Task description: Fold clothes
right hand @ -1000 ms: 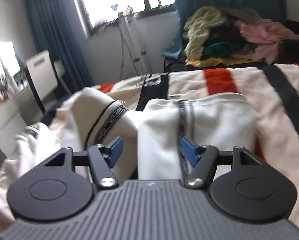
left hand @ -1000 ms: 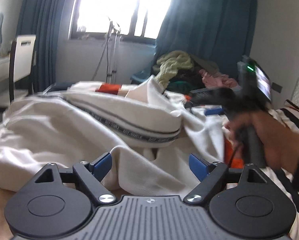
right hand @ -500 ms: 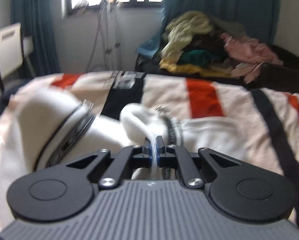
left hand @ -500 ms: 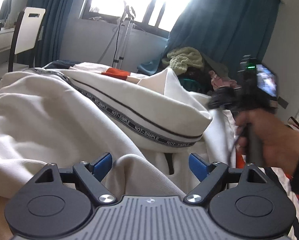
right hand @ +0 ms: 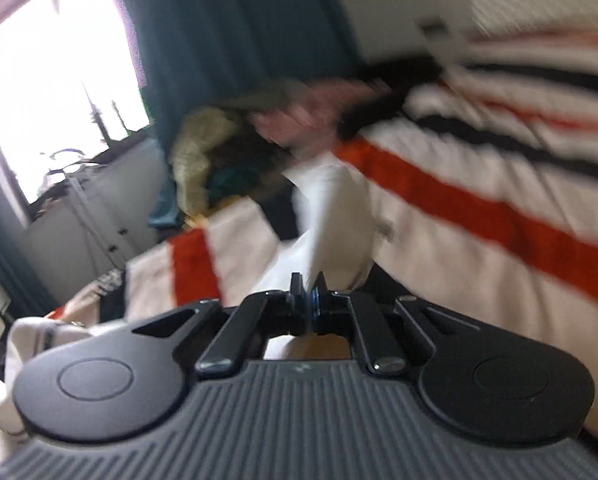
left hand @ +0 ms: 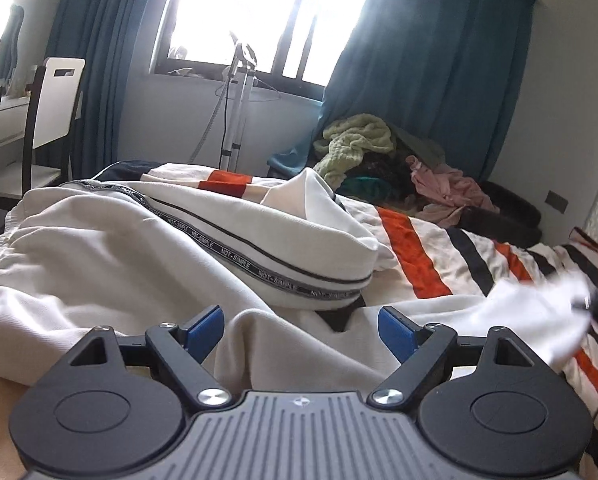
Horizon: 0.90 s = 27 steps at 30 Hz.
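Right tongs (right hand: 307,300) are pinching one end of the white garment (left hand: 147,248) and drawing it toward the bed's (left hand: 431,240) right edge, likely to straighten it for folding, while left tongs (left hand: 299,328) are hovering wide apart, empty, over the near bulk.

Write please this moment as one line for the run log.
left tongs: open over white garment | right tongs: shut on white garment, cloth pulled out across striped bedspread | right view: blurred
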Motion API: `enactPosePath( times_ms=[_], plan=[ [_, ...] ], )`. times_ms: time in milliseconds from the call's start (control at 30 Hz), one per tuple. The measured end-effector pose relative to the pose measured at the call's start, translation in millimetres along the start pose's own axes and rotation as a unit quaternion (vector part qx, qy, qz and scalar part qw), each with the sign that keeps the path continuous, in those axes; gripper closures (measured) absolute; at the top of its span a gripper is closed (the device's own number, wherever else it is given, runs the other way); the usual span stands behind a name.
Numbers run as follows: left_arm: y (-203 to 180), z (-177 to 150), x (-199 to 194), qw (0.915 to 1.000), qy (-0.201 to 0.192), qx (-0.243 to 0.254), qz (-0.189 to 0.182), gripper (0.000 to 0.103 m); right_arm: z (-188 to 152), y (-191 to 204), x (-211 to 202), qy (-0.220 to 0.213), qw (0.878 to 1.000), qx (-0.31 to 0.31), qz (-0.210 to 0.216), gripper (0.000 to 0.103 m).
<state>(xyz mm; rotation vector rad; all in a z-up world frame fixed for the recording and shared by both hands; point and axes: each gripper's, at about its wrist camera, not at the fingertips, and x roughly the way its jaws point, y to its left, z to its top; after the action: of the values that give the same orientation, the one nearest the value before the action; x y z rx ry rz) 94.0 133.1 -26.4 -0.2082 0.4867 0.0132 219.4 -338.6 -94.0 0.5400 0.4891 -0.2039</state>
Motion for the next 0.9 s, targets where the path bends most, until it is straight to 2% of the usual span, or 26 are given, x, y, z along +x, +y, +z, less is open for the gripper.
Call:
enactPosePath(
  times_ms=[67, 133, 200, 300, 400, 500, 533, 567, 633, 667, 767, 900],
  plan=[
    [-2.0, -2.6, -1.9, 1.0, 0.006, 0.004, 0.006, 0.017, -13.0, -33.8, 1.7, 0.057, 0.996, 0.059, -0.016, 0.096],
    [-1.1, -5.1, -2.2, 0.9999, 0.013, 0.002, 0.009, 0.017, -26.8, -59.3, 6.1, 0.119, 0.985, 0.12, -0.025, 0.095],
    [5.7, -9.1, 0.8, 0.9997, 0.018, -0.004, 0.015, 0.017, -35.4, -71.9, 4.8, 0.149, 0.974, 0.167, -0.022, 0.095],
    [19.6, -18.8, 6.2, 0.9985, 0.037, -0.023, 0.034, 0.017, -41.5, -76.0, -9.1, 0.151, 0.971, 0.187, 0.011, 0.094],
    [34.6, -23.5, 14.5, 0.995, 0.065, -0.052, 0.055, 0.017, -43.8, -79.6, -12.8, 0.158, 0.967, 0.2, 0.026, 0.094],
    [40.9, -24.3, 15.0, 0.993, 0.076, -0.064, 0.065, 0.017, -45.1, -88.6, -12.4, 0.175, 0.956, 0.234, 0.033, 0.09],
    [41.9, -24.2, 13.8, 0.9925, 0.078, -0.067, 0.067, 0.017, -45.9, -91.5, -12.4, 0.181, 0.951, 0.246, 0.036, 0.08],
    [42.9, -24.0, 12.3, 0.9918, 0.079, -0.072, 0.069, 0.017, -46.8, -93.1, -9.3, 0.19, 0.948, 0.252, 0.039, 0.063],
    [46.2, -22.9, 10.6, 0.9899, 0.086, -0.083, 0.075, 0.017, -47.9, -91.4, -4.4, 0.205, 0.946, 0.247, 0.048, 0.045],
    [49.0, -21.8, 9.8, 0.9888, 0.091, -0.089, 0.078, 0.017, -47.8, -90.1, -3.9, 0.208, 0.946, 0.243, 0.052, 0.042],
    [57.9, -18.0, 7.6, 0.9849, 0.107, -0.107, 0.083, 0.017, -46.0, -89.9, -5.3, 0.203, 0.947, 0.243, 0.058, 0.041],
    [83.1, -8.5, 6.0, 0.9756, 0.126, -0.156, 0.088, 0.017, -43.5, -102.9, -4.9, 0.191, 0.94, 0.275, 0.063, 0.041]
  ],
)
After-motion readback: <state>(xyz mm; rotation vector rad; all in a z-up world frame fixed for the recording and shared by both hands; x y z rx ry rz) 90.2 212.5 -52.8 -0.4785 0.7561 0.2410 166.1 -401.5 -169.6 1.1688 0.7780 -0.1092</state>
